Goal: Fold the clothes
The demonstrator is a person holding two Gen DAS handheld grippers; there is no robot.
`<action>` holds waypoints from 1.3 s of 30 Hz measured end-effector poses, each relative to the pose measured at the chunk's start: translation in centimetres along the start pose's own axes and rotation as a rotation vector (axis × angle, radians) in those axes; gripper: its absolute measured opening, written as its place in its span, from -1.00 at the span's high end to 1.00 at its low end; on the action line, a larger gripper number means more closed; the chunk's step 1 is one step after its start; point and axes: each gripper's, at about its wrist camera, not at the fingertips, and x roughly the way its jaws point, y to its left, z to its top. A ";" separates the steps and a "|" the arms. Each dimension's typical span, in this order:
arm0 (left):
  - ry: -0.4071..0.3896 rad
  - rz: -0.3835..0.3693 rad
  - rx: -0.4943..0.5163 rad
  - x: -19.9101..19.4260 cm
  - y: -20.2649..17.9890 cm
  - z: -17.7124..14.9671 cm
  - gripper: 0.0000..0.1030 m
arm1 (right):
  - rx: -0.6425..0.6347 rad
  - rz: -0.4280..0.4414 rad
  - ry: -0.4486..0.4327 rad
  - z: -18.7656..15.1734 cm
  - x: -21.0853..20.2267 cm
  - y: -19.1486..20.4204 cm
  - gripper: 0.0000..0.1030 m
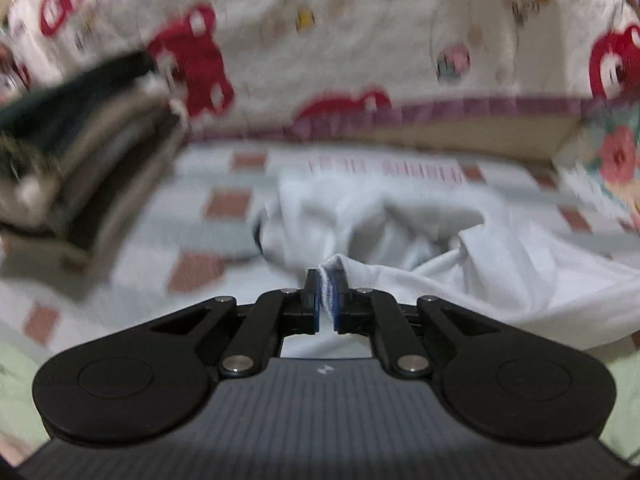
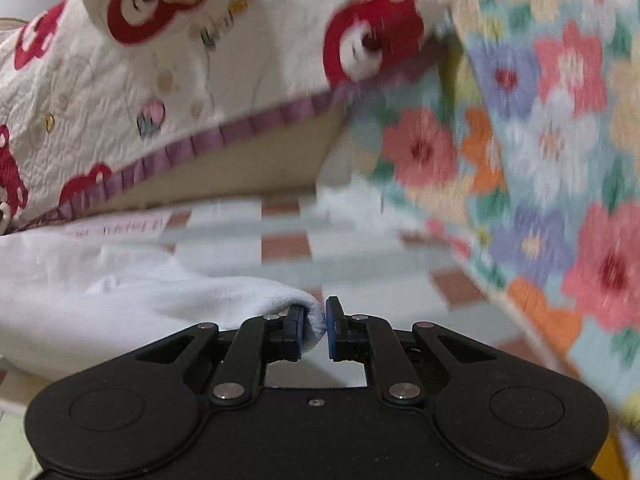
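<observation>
A white garment (image 1: pixel 460 256) lies crumpled on a checked sheet (image 1: pixel 216 204). My left gripper (image 1: pixel 327 296) is shut on a hemmed edge of it, the cloth pinched between the blue pads, with the rest trailing away to the right. In the right wrist view the same white garment (image 2: pixel 120 292) spreads to the left. My right gripper (image 2: pixel 316 324) is shut on a rounded fold of its edge. Both views are blurred by motion.
A stack of folded dark and beige clothes (image 1: pixel 76 152) stands at the left. A white quilt with red bears (image 1: pixel 320 40) hangs behind; it also shows in the right wrist view (image 2: pixel 180 80). A flowered blanket (image 2: pixel 540 152) rises at the right.
</observation>
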 end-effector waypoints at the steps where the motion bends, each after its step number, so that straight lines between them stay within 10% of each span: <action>1: 0.032 -0.013 0.001 0.6 0.1 -0.8 0.89 | 0.042 0.040 0.026 -0.6 0.5 -0.6 0.77; 8: 0.142 -0.109 0.056 2.1 -0.7 -2.7 0.80 | 0.078 0.172 0.069 -2.5 1.9 -0.8 0.69; 14: 0.207 -0.147 0.145 2.9 -2.5 -3.6 0.04 | 0.016 0.174 0.100 -2.5 2.9 -0.2 0.57; 20: 0.241 -0.120 0.158 5.3 -3.0 -3.6 -0.13 | 0.042 0.164 0.177 -3.5 4.3 -0.3 0.02; 22: 0.260 -0.119 0.152 6.2 -3.0 -3.4 0.12 | 0.041 0.167 0.193 -3.9 4.9 -0.1 -0.12; 23: 0.270 -0.087 0.173 6.2 -3.3 -3.2 0.93 | 0.028 0.180 0.191 -4.1 5.1 0.2 -0.18; 25: 0.278 -0.026 0.209 6.2 -3.9 -2.7 0.91 | -0.031 0.235 0.197 -3.8 5.6 1.2 -0.04; 27: 0.174 -0.006 0.183 4.2 -3.4 -1.0 0.91 | -0.072 0.257 0.184 -3.0 5.9 2.0 0.79; 28: 0.118 0.013 0.148 2.8 -2.6 0.2 0.91 | -0.088 0.246 0.169 -2.4 5.8 2.3 0.87; 34: -0.227 0.175 0.026 -8.7 2.8 5.8 0.95 | 0.026 0.403 0.077 1.1 0.8 2.4 0.90; 39: -0.272 0.113 -0.057 -15.6 5.2 5.2 0.96 | 0.136 0.547 0.000 4.0 -3.6 2.5 0.90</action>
